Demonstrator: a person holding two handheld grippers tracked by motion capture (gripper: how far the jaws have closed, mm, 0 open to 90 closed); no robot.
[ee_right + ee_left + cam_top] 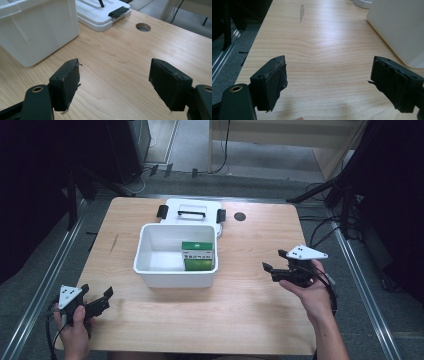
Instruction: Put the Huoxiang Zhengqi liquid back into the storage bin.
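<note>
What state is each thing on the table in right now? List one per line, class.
white bin: open, upright, lid off.
lid: flat on the table behind the bin, handle up.
green box: inside the bin, at its right.
left gripper: open, empty.
right gripper: open, empty.

**Lighting and picture quality**

Overhead light, even and fairly bright on the table [250, 320]; surroundings fall to near black at both sides of the high view. Soft shadow under the white bin [175, 277]. High view slightly soft and grainy. Both gripper views: pale sheen on the wood, near jaws mildly blurred, far objects sharp enough, slight stretching toward the edges.
</note>
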